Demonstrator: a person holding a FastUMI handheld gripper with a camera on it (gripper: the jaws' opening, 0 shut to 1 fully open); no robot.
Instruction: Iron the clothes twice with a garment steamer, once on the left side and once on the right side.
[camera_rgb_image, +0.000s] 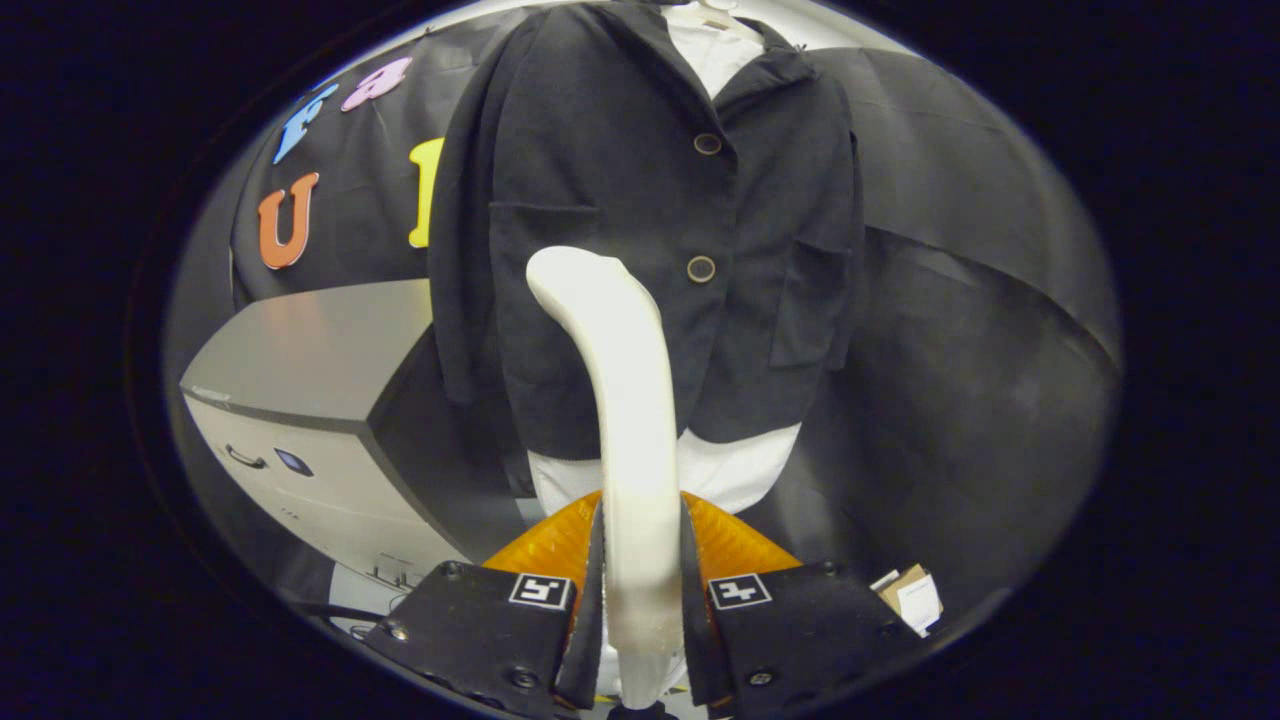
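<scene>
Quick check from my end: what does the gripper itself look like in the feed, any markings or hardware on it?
The gripper has two broad, flat, wedge-shaped fingers. Each carries a small square black-and-white marker tag near its inner edge, with round screw heads along the body. No cable, hand or sleeve can be made out.

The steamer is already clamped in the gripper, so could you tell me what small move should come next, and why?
Probably ease the steamer forward. The gripper is shut on its handle, and its head sits before the black jacket, just beside the buttons. Whether it touches the cloth I cannot tell.
</scene>
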